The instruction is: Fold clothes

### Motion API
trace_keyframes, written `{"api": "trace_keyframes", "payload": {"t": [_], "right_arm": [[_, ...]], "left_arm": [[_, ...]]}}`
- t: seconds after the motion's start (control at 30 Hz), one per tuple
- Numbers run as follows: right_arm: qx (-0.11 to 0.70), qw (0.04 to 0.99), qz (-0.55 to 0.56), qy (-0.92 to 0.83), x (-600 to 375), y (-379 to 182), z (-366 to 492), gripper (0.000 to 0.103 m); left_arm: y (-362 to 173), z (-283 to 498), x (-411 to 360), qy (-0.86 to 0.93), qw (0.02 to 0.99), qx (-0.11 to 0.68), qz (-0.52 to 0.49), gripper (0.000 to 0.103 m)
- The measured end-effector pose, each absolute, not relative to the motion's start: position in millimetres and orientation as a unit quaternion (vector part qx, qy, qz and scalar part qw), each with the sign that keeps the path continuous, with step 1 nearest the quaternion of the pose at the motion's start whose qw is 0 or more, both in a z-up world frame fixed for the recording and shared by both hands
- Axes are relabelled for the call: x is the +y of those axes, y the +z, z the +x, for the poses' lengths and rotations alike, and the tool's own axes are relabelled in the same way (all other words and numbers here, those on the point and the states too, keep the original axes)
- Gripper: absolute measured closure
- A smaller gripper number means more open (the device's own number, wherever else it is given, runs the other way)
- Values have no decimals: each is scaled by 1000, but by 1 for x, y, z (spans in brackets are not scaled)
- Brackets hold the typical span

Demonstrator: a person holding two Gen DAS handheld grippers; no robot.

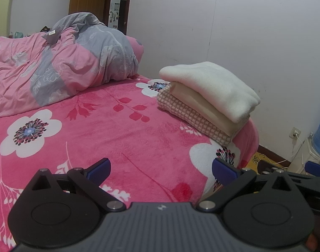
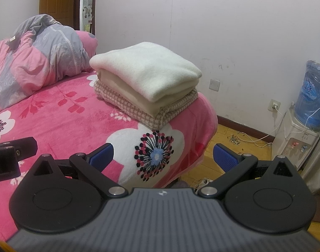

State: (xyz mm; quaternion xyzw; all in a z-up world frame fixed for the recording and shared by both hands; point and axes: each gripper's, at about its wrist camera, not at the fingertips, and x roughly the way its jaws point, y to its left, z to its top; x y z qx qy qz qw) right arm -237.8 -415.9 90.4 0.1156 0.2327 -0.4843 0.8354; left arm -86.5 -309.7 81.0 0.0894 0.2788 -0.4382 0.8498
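Note:
A stack of folded clothes rests on the far right corner of the pink flowered bed [image 1: 118,130] [image 2: 61,121]: a white fleece piece [image 1: 210,88] [image 2: 145,71] on top, a beige one [image 1: 204,107] [image 2: 126,92] under it, a pink checked one [image 1: 193,119] [image 2: 143,111] at the bottom. My left gripper [image 1: 161,169] hovers open over the bed's near edge, well short of the stack, nothing between its blue pads. My right gripper [image 2: 163,156] is open too, above the bed corner, with the stack straight ahead. Part of the left gripper [image 2: 11,157] shows at the left edge of the right wrist view.
A crumpled pink and grey quilt [image 1: 55,63] [image 2: 34,52] fills the back left of the bed. A white wall runs behind. To the right are a water dispenser [image 2: 302,130] with a blue bottle [image 2: 313,96], cables, and a wooden floor [image 2: 233,142]. A doorway [image 1: 118,4] stands behind.

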Motion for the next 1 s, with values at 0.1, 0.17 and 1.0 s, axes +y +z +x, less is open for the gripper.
{"api": "trace_keyframes", "payload": {"t": [0.1,0.17,1.0], "right_arm": [[233,835,116,-485,-416,90,-238,1],[233,835,117,-485,-415,89,-238,1],[233,836,121,-482,-419,88,-238,1]], "left_arm": [[80,-86,-309,-438,850,280,89,0],[80,-86,-309,-438,849,280,89,0],[82,-86,-309,-437,850,278,93,0]]}}
